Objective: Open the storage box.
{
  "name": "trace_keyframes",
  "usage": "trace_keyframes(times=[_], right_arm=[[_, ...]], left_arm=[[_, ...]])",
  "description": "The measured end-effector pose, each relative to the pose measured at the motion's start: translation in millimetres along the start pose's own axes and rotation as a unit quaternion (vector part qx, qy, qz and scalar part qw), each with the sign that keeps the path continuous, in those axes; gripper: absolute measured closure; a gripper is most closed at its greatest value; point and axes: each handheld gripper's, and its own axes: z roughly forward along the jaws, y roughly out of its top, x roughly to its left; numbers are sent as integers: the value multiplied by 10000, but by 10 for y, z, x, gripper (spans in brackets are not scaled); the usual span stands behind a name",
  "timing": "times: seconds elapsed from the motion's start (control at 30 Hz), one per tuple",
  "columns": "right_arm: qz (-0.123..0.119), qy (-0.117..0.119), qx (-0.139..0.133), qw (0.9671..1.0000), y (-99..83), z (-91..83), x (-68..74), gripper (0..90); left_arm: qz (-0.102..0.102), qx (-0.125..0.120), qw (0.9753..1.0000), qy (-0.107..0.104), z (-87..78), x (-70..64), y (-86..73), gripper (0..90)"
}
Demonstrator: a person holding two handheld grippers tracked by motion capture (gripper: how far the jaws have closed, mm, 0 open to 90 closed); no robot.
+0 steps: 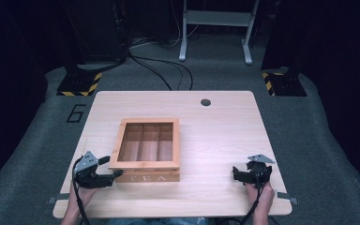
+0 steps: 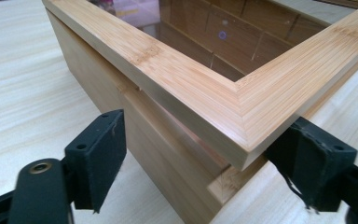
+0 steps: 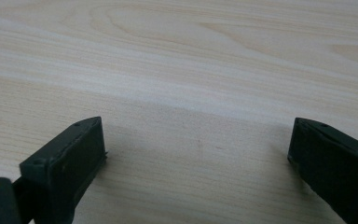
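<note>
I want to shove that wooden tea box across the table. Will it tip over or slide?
The tea box would probably slide, not tip: it sits low and wide on the smooth table. It looks stiff, solid wood, likely rather heavy. Its lid has a clear pane that could be fragile. The left tongs straddle a corner, jaws open, so pushing there might turn it.

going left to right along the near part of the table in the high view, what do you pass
left gripper → wooden tea box → bare stretch of table → right gripper
</note>
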Motion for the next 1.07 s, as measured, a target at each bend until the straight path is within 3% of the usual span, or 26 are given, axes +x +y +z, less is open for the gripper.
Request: trace_keyframes(times=[0.07,0.13,0.27,0.53,0.63,0.83,0.9,1.07], right_arm=[[-12,2,-9,10000,0,1,-2,34],[-8,-1,-2,10000,0,0,-1,35],[2,-3,1,10000,0,-1,0,36],[2,-4,1,10000,0,-1,0,36],[6,-6,1,10000,0,-1,1,36],[3,-6,0,10000,0,-1,1,36],[5,-8,1,10000,0,-1,1,36],[6,-8,-1,10000,0,-1,1,36]], left_arm=[[153,298,9994,0,43,-29,-38,129],[121,322,9994,-31,59,-36,-101,108],[-166,299,9994,57,-1,-5,-202,56],[-337,555,9969,447,-156,89,-454,18],[-445,727,9942,656,-194,150,-535,15],[-436,1205,9870,968,-181,251,-643,1],[-392,1143,9867,1087,-172,245,-672,0],[-410,1047,9871,1143,-169,245,-689,1]])
